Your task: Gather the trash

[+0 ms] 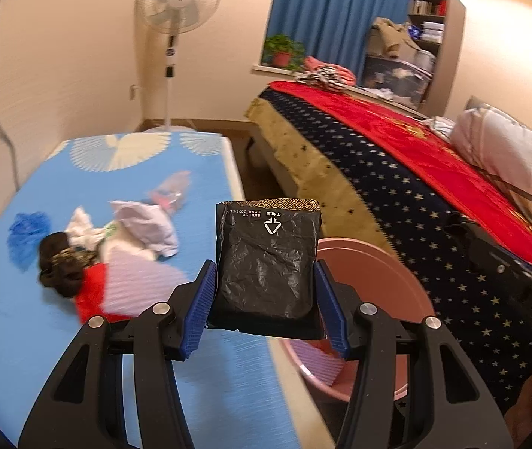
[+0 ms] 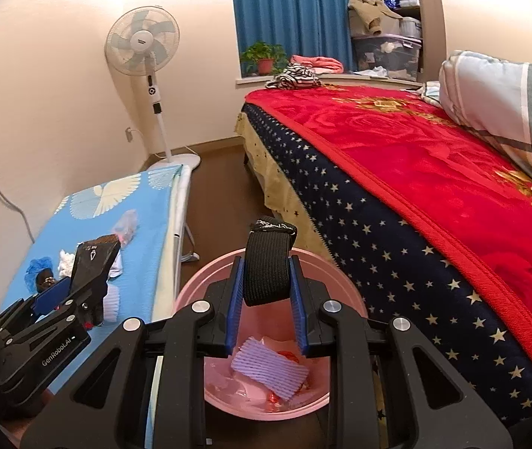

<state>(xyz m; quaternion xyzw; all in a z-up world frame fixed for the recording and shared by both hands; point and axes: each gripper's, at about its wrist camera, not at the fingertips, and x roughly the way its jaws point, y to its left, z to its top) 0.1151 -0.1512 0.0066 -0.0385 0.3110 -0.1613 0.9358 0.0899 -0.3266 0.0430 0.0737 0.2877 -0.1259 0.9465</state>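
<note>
My left gripper (image 1: 266, 292) is shut on a flat black plastic packet (image 1: 267, 258) with white print, held above the table's right edge next to the pink bin (image 1: 397, 273). It also shows in the right wrist view (image 2: 91, 265). My right gripper (image 2: 267, 292) is shut on a black woven strap (image 2: 267, 269), held over the pink bin (image 2: 198, 280), which holds a purple foam sheet (image 2: 269, 370) and other scraps. Several pieces of trash (image 1: 123, 239) lie on the blue-covered table (image 1: 22, 318): white crumpled wraps, a blue cap, a dark bundle, a red piece.
A bed with a red blanket (image 2: 434, 172) and starred navy cover stands on the right, close to the bin. A standing fan (image 2: 142, 48) is in the far corner. A clear bag (image 1: 170, 191) lies farther back on the table.
</note>
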